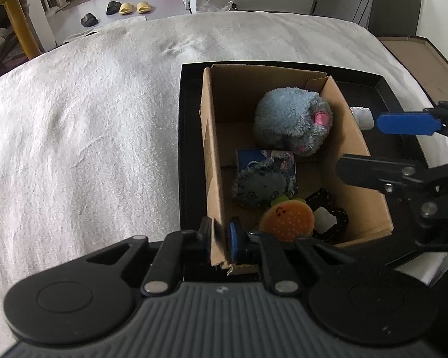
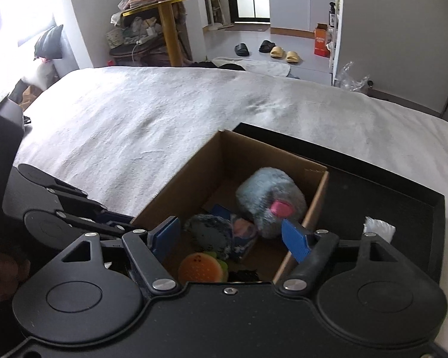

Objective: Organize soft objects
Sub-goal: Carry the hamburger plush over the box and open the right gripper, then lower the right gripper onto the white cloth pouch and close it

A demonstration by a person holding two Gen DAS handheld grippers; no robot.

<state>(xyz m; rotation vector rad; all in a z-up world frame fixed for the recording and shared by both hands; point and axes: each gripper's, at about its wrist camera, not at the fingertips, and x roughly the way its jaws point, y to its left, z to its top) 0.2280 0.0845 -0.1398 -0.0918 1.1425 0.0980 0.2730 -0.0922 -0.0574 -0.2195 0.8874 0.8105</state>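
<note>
Brown corrugated cardboard box (image 1: 283,95), open-topped, sits inside a shallow black tray (image 1: 191,137) on a white fleece-covered bed (image 1: 89,134). Contents: a round grey-blue plush toy with pink ear patches (image 1: 292,116) at the far end, a smaller mottled grey plush (image 1: 259,185) at centre, and an orange burger-shaped plush (image 1: 286,217) nearest. The left gripper (image 1: 221,238) pinches the box's near wall. The right gripper (image 2: 230,238) hovers over the box, jaws spread, empty.
</note>
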